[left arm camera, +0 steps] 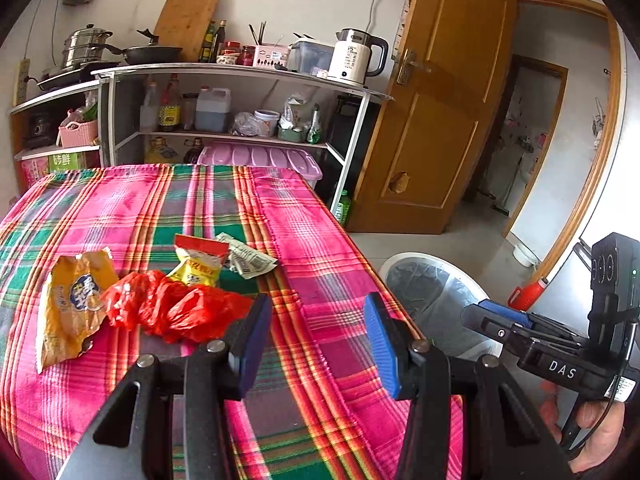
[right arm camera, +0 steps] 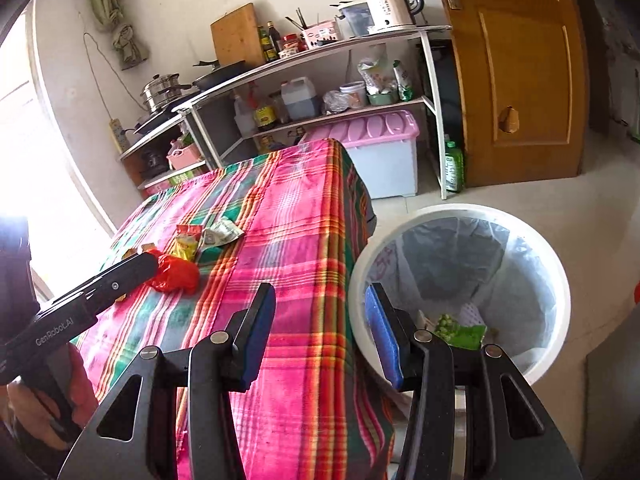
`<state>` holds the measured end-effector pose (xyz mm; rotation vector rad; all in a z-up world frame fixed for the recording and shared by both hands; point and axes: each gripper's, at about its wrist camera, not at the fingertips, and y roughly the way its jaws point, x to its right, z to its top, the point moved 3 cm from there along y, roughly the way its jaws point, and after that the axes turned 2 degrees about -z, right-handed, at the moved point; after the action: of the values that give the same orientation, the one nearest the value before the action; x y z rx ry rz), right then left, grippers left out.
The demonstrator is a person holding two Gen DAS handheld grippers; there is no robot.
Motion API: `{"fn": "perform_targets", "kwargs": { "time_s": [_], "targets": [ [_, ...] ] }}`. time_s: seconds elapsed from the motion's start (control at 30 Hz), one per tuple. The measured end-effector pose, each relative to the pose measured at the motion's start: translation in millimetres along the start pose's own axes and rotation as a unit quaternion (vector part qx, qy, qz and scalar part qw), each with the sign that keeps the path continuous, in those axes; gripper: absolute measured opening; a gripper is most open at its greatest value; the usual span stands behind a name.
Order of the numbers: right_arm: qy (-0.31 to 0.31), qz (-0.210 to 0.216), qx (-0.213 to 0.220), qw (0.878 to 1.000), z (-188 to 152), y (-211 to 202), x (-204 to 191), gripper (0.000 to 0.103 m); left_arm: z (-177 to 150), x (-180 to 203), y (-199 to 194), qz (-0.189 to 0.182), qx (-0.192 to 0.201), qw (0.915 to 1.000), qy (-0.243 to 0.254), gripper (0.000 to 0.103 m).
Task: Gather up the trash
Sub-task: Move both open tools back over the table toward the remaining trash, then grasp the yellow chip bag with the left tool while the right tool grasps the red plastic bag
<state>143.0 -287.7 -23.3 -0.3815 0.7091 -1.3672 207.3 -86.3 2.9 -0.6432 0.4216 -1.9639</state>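
**Trash clustered on the table, bin waiting at the corner**

We hold the left gripper [left arm camera: 318, 338] low over the plaid tablecloth [left arm camera: 328, 248], fingers spread wide with nothing between the blue pads [left arm camera: 380, 344]. It points toward the litter, which we judge puts it in line for the next pick.

The trash lies in one loose group on the left half of the cloth:
- a crumpled red plastic bag [left arm camera: 176, 306], nearest the left gripper, just beside its left finger in the left wrist view
- an orange snack wrapper [left arm camera: 70, 304], touching the red bag on its left
- a yellow and red packet [left arm camera: 198, 260], behind the red bag
- a crumpled printed paper wrapper [left arm camera: 246, 258], just beside the packet, farthest back

The right gripper [right arm camera: 320, 334] hangs at the table's near right corner, fingers also wide and empty. Its right finger sits over the white bin [right arm camera: 556, 280], its left over the cloth edge.

The bin stands on the floor against the table corner, lined with a clear bag so waste can drop straight off the edge. A green wrapper [right arm camera: 464, 330] and a few other scraps already lie at the bottom, so we judge collection partly done.

Likely next target: the red bag. It is slack and glossy, and may slip or snag its neighbours.
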Motion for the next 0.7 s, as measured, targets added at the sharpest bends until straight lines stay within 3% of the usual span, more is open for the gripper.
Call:
{"fn": "perform_targets", "kwargs": {
  "time_s": [0.7],
  "targets": [
    [-0.107,0.069,-0.030,0.991,-3,39,-105,0.048,-19,-101,-42,0.098,0.016,0.9932,-0.060,0.050]
  ]
}}
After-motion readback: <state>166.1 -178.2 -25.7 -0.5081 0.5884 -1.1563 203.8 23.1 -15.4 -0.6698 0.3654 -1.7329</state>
